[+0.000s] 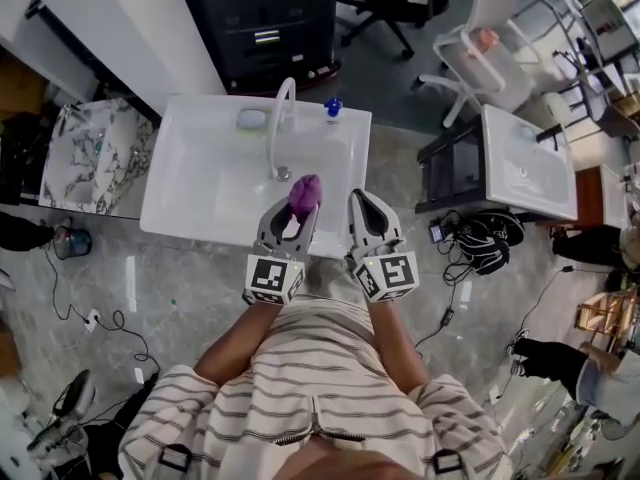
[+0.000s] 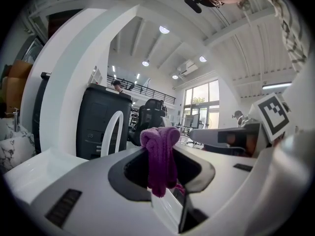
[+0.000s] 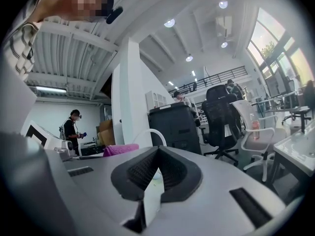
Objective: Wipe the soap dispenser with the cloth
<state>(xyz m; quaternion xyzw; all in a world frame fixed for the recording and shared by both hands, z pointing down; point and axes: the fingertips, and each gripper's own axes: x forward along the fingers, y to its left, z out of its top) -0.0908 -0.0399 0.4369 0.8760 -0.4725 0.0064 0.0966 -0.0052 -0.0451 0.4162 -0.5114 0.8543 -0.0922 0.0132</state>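
Observation:
The soap dispenser (image 1: 333, 110), small with a blue top, stands on the back rim of the white sink (image 1: 190, 188), right of the white arched faucet (image 1: 279, 128). My left gripper (image 1: 296, 208) is shut on a purple cloth (image 1: 305, 195) over the sink's front edge. In the left gripper view the cloth (image 2: 160, 159) bunches and hangs between the jaws of that gripper (image 2: 162, 146), with the faucet (image 2: 112, 132) beyond. My right gripper (image 1: 358, 200) is beside it, shut and empty. In the right gripper view the right gripper (image 3: 157, 154) has its jaws meeting, and the cloth (image 3: 120, 150) shows to their left.
A pale soap dish (image 1: 251, 119) lies on the sink rim left of the faucet. A black cabinet (image 1: 265, 18) stands behind the sink and a marble counter (image 1: 95, 153) to its left. A second white basin (image 1: 525, 163), office chairs and floor cables (image 1: 470, 243) are to the right.

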